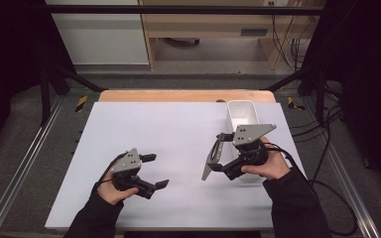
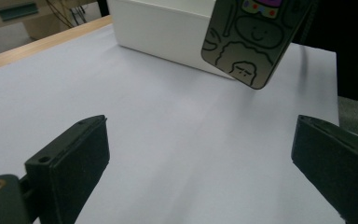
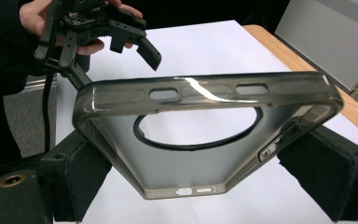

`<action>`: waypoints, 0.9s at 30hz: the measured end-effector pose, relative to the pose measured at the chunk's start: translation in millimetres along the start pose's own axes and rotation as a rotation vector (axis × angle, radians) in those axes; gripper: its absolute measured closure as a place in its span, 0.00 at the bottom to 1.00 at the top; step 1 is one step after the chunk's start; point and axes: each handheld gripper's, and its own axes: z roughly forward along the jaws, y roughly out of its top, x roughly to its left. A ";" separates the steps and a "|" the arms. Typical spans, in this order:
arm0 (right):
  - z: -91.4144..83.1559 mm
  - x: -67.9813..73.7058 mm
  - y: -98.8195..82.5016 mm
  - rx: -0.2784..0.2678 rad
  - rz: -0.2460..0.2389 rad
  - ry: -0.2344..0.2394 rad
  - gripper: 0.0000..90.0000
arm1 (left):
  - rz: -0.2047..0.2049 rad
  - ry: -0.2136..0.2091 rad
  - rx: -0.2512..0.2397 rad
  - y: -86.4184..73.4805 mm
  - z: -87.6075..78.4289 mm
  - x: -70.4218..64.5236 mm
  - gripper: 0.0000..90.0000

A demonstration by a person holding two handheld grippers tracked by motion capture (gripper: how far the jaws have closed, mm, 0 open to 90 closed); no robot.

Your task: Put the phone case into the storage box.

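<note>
**Above the worktop, a held phone case**

Up over the worktop [image 1: 144, 124], the phone case [image 3: 200, 140] sits pinched in the right tool [image 1: 222, 153], near the white bin [image 1: 242, 115]. Left tool [image 1: 155, 171] gapes wide, empty. Thin grip: the case may slip and fall.

the phone case [image 1: 212, 159] sits in the right claw [image 1: 217, 159], just before the bin [image 1: 242, 112], right of the left claw [image 1: 156, 171].

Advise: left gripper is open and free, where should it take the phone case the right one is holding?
Take the phone case by its free lower end, probably across the two long side rims. The right gripper clamps the upper part, and the case hangs tilted above the table, so its low end is exposed. Bring the left gripper in from its own side, jaws wide.
</note>
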 end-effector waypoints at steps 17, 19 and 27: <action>-8.6 -10.6 5.0 -0.057 0.079 -0.125 0.13 | -0.074 0.144 -0.056 -28.2 -37.8 21.0 0.04; -9.6 -12.3 6.0 -0.059 0.088 -0.140 0.13 | -0.077 0.154 -0.054 -30.7 -40.7 23.0 0.04; -14.7 -19.2 12.4 -0.067 0.110 -0.216 0.13 | -0.088 0.191 -0.056 -36.2 -49.2 29.4 0.03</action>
